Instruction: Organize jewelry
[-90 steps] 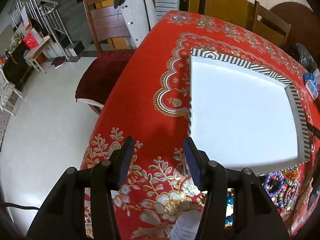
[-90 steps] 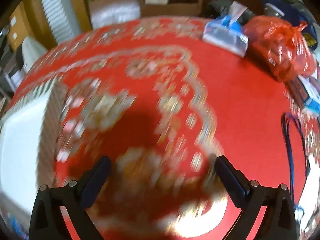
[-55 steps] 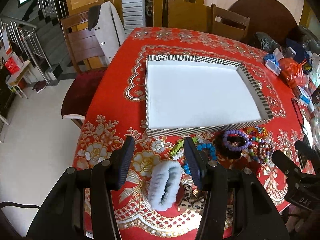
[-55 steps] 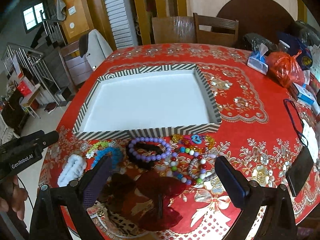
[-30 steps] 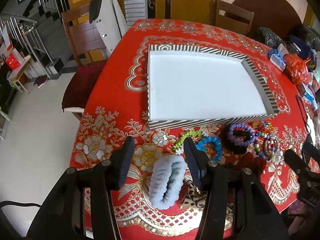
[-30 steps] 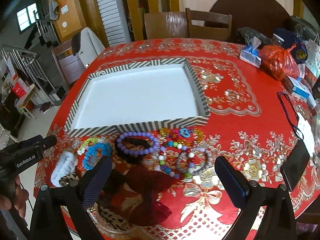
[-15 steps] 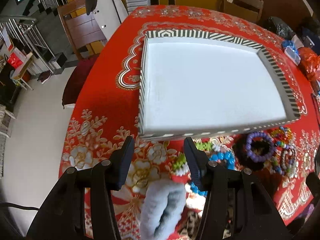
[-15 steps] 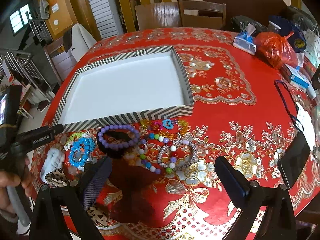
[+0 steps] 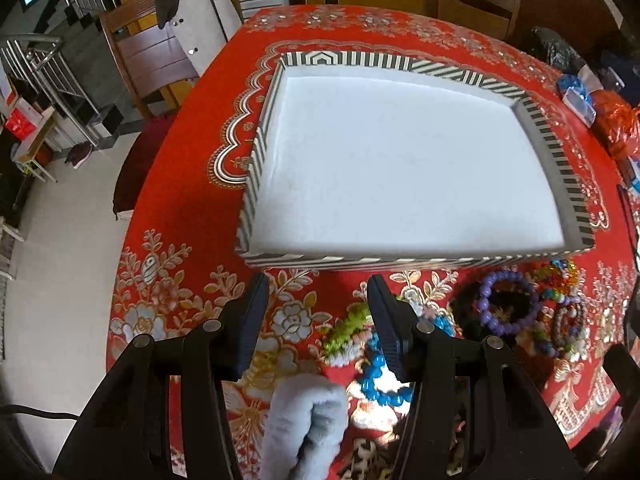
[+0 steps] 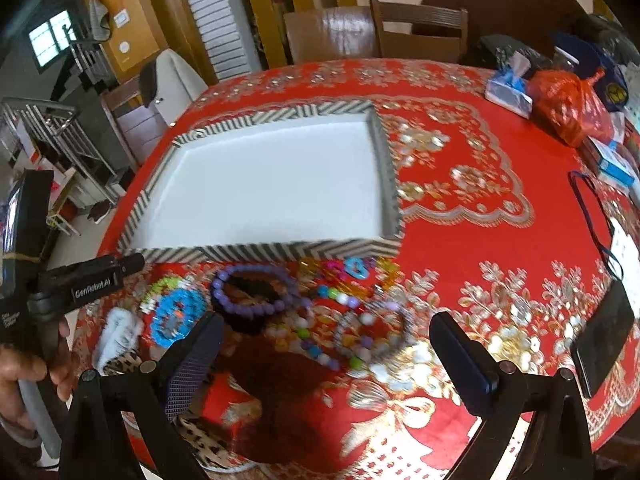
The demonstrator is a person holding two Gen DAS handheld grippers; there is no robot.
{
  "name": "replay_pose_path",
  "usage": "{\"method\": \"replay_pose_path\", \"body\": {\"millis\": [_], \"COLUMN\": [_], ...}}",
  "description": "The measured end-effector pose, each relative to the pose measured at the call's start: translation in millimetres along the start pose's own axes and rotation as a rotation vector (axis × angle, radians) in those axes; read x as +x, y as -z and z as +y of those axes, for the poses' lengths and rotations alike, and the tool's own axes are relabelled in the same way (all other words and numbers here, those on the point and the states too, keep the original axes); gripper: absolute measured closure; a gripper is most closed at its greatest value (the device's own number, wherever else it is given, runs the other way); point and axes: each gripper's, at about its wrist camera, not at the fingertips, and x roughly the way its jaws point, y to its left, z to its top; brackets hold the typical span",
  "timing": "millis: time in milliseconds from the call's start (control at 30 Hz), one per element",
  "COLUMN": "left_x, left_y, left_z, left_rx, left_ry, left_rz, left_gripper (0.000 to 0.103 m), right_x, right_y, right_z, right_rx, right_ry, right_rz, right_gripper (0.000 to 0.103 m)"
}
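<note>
Jewelry lay in a loose row on the red-clothed bench (image 10: 460,248), just in front of the near wall of the striped tray (image 10: 264,250), none inside it. Purple bead bracelet (image 10: 250,290) sat over a black band near the middle of the row; blue bead bracelet (image 10: 176,318) to its left, touching a green-and-white one (image 9: 346,330). Mixed-colour bead strands (image 10: 340,300) and a silver-grey bracelet (image 10: 370,332) were on the right, overlapping. Grey fluffy scrunchie (image 9: 304,424) lay nearest the bench edge, beside a leopard-print piece (image 10: 120,360). Left claw (image 9: 316,312) was open, holding nothing, hovering above the cloth just short of the tray's near left corner, scrunchie below it. Right claw (image 10: 324,344) was wide open, empty, above the dark red fabric piece (image 10: 288,368) and bead strands. Tray interior was white. Phone (image 10: 602,338) lay well to the right; orange bag (image 10: 568,106) and tissue pack (image 10: 508,92) were at the far right edge.
</note>
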Motion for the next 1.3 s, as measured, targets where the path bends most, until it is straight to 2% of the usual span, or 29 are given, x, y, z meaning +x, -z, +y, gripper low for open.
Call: {"method": "replay_pose_path", "body": {"millis": [267, 667, 933, 1167, 1300], "left_x": [-34, -54, -54, -46, -40], "left_y": [8, 18, 23, 25, 26], "left_z": [11, 20, 27, 46, 47], "left_rx": [0.0, 0.014, 0.012, -0.04, -0.043], "left_ry": [0.002, 0.025, 0.041, 0.089, 0.118], "left_rz": [-0.073, -0.115, -0.101, -0.058, -0.025], "left_gripper": [0.052, 0.052, 0.052, 0.052, 0.052], "right_x": [-4, -11, -11, -5, -2], "right_y": [-6, 2, 13, 23, 27], "right_z": [29, 43, 43, 24, 6], "right_rx": [-0.048, -0.061, -0.088, -0.059, -0.015], "right_ry": [-0.037, -0.065, -0.053, -0.04, -0.02], "right_rz": [-0.029, -0.026, -0.01, 0.028, 0.04], "right_gripper": [0.001, 0.001, 0.002, 0.015, 0.017]}}
